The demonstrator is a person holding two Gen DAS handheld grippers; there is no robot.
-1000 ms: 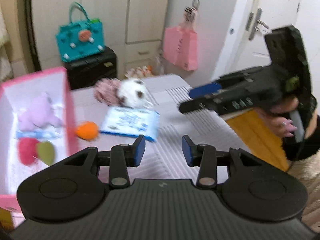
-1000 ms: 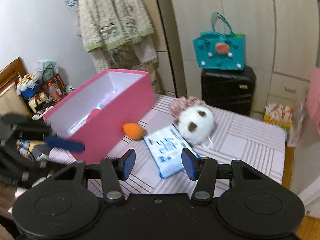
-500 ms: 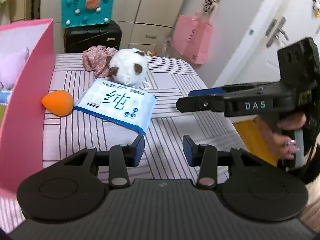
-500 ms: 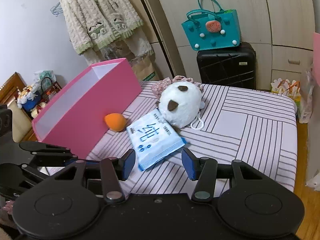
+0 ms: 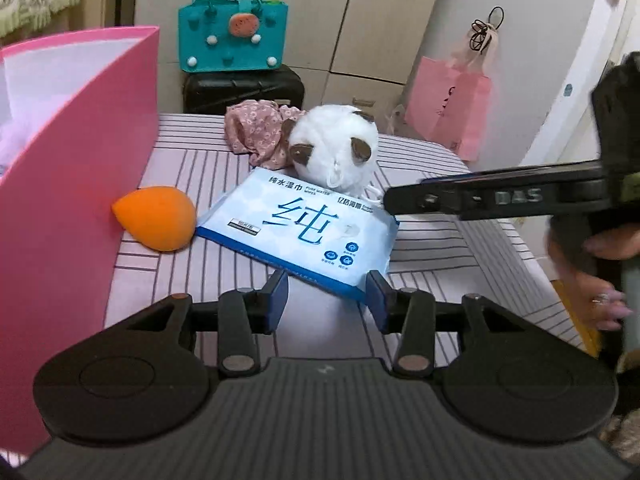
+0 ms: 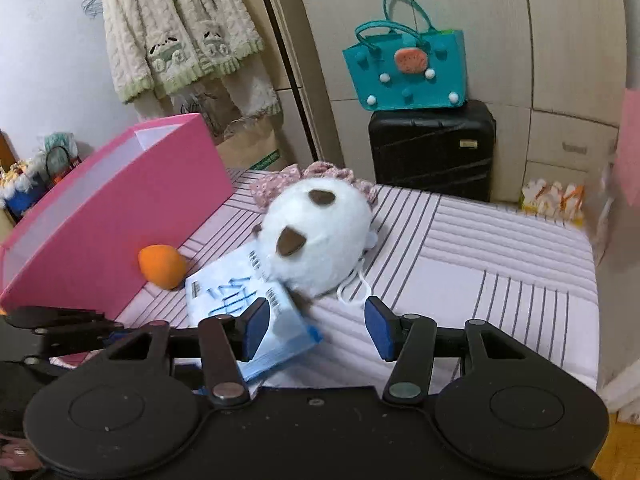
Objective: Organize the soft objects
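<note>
Black left claw point(image 5: 327, 296) and right claw point(image 6: 316, 326) carry blue pads; "DAS" marking at 3 o'clock; ringed hand point(image 5: 596, 276).

A pink box point(image 5: 80, 168), an orange sponge point(image 5: 158, 222), a blue-and-white wipes pack point(image 5: 304, 232), a white plush point(image 5: 334, 148) with brown patches, floral pink cloth point(image 5: 256, 132), striped lilac bed cover point(image 6: 480, 248).

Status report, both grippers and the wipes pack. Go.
Left gripper open, empty, at wipes pack near edge. Right gripper open, empty. White plush rests on pack's far end; pink box alongside.
</note>
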